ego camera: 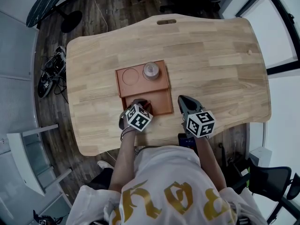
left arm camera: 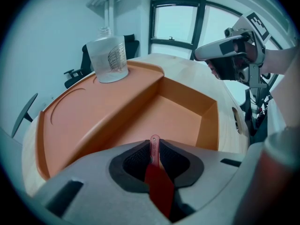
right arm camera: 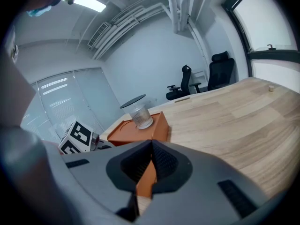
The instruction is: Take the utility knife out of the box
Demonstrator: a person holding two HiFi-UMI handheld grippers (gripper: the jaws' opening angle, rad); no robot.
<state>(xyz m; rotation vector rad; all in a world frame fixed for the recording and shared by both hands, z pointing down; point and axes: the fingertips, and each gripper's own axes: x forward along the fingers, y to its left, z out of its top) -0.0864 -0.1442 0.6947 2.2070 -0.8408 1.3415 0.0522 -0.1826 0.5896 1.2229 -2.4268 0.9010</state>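
- The left gripper [left arm camera: 154, 146] has its jaws clamped on the knife [left arm camera: 159, 184], a thin red strip standing upright between the pads at lower centre of the left gripper view.
- The knife's tip shows against the open compartment of the orange box [left arm camera: 180, 111]; whether it touches the floor there cannot be told.
- In the head view the left gripper [ego camera: 137, 106] sits over the near edge of the box [ego camera: 161, 106], just below centre frame, and it hides the knife.
- A glass jar [ego camera: 151, 71] stands upright on the raised upper part of the box, right of a round recess.
- The right gripper [right arm camera: 151, 146] has its jaws together on nothing; the box [right arm camera: 157, 128] and jar [right arm camera: 139, 116] show beyond them.
- In the head view the right gripper [ego camera: 186, 103] is over the table [ego camera: 215, 55], just right of the box and apart from it.
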